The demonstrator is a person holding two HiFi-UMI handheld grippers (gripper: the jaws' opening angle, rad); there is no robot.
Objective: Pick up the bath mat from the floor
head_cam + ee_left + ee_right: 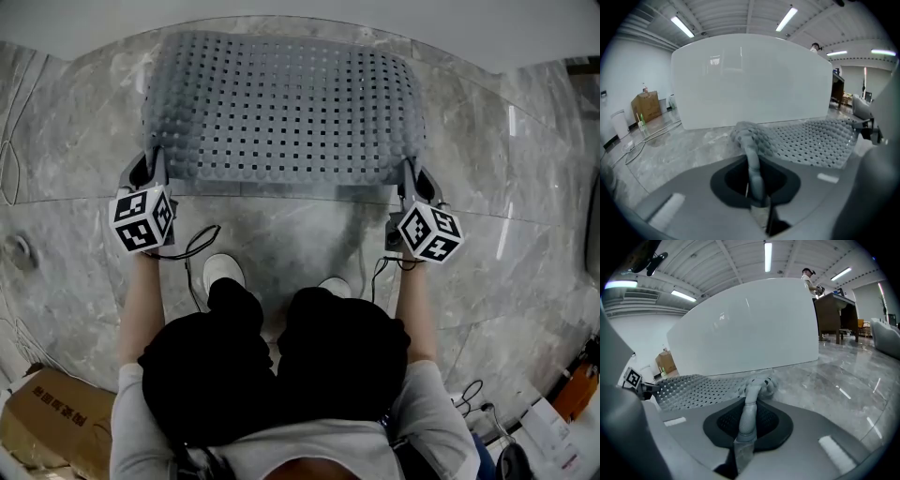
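From the head view, the grey bath mat (281, 103), studded and full of holes, runs left to right across the marble floor (281, 234), with its near edge raised. In the left gripper view, the left gripper (150, 171) is clenched on one bunched corner of the mat. In the right gripper view, the right gripper (412, 183) pinches the other corner.

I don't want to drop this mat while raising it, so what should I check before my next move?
1. Left hand-held gripper shut on mat corner: ok.
2. Right hand-held gripper shut on the other near corner: ok.
3. Both grips level with each other: ok.
4. Far edge off the floor: cannot tell.
5. Cable by the shoes clear of mat: ok.
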